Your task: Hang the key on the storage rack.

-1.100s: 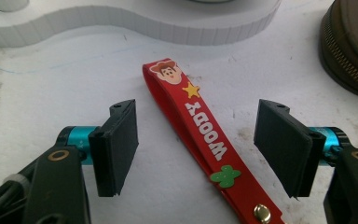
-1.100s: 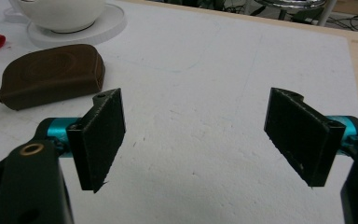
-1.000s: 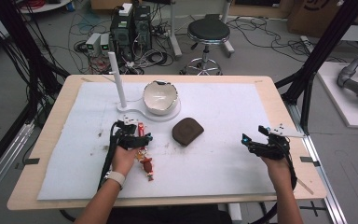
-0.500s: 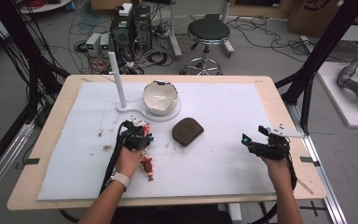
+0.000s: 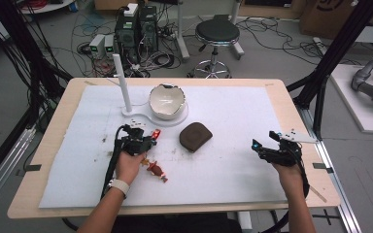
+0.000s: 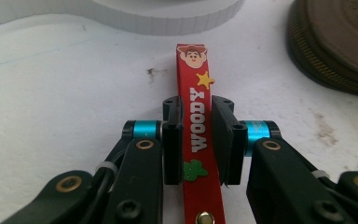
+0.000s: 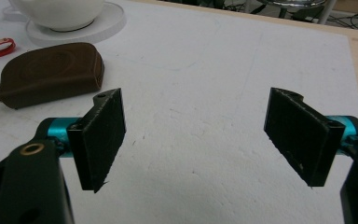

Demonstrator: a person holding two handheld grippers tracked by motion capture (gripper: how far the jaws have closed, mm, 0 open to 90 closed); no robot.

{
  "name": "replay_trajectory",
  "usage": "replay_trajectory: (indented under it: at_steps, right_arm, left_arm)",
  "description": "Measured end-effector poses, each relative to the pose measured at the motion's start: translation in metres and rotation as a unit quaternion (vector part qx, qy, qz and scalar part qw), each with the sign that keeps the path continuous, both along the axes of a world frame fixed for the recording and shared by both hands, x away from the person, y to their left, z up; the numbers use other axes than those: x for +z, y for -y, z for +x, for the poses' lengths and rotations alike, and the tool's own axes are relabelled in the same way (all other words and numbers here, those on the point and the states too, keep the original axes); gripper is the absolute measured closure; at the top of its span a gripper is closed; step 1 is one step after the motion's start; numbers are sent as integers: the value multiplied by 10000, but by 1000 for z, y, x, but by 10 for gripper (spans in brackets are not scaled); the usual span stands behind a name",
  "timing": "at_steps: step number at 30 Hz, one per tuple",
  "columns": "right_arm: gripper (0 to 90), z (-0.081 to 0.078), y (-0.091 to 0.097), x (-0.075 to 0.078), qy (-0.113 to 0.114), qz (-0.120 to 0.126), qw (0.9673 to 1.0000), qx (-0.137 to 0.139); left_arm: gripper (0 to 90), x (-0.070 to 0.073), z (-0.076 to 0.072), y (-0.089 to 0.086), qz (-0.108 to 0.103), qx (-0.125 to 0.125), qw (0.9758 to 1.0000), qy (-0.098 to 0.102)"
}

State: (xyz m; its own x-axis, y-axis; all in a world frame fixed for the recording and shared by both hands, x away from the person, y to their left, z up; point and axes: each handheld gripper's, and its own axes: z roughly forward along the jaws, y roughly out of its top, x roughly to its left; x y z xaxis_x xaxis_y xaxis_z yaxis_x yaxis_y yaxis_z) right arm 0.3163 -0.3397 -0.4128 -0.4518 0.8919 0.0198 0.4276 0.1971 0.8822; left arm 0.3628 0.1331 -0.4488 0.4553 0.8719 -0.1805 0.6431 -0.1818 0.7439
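1. Left gripper view shows your left gripper with its jaws just closed on the red strap. The pads press its two long edges around the printed lettering, with the cartoon-face end sticking out past the tips.
2. Where it lies: flat on the white mat of the table, just in front of the white stand that carries the bowl, with the brown pouch near on one side.
3. Expect the strap to be light and limp — a thin band that will droop and swing on either side of the pinch once it leaves the mat.
4. It looks glossy, so an edge-on pinch may let it buckle or twist out; a hold across its flat faces would likely sit firmer.
5. A metal rivet shows near the bottom of that view — the stiffer end probably lies there, toward the small charm by your left hand.
6. Nothing here seems fragile, so a firm squeeze should do no harm.
7. Your right gripper hangs wide open over bare mat, holding nothing.
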Motion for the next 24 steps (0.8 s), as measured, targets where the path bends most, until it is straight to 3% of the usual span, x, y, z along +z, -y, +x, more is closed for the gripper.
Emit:
replay_trajectory:
  at_steps: [2,3,5,7,8,9,11,16,17,18,24]
  right_arm:
    - [207,0,0,0,-1,7,10000,-4]
    - [207,0,0,0,1,15,10000,-13]
    - [207,-1,0,0,-4,26,10000,-17]
    - [207,-1,0,0,-6,29,10000,-17]
    - [207,-1,0,0,-1,7,10000,-13]
    - [207,-1,0,0,-1,7,10000,-13]
    - [207,-1,0,0,-9,20,10000,-18]
    - [207,-1,0,0,-4,10,10000,-15]
    - [207,-1,0,0,-2,18,10000,-23]
    - [207,-1,0,0,-2,18,10000,-23]
    - [207,-1,0,0,-2,7,10000,-28]
  left_arm:
    - [748,4,-4,-3,-286,-111,9995,126]
    - [748,4,-4,-3,-286,-111,9995,126]
    - [748,8,-8,-8,-525,-146,9982,238]
    - [749,10,-10,-11,-620,-127,9977,261]
    - [748,12,-12,-18,-851,-114,9958,326]
    - [749,12,-12,-18,-851,-114,9958,326]
    - [749,19,-14,-29,-1124,-108,9927,428]
    - [749,29,-18,-41,-1347,-143,9895,513]
    - [749,35,-20,-47,-1480,-138,9870,610]
    - [749,35,-20,-47,-1480,-138,9870,610]
    - [749,51,-25,-63,-1787,-192,9801,844]
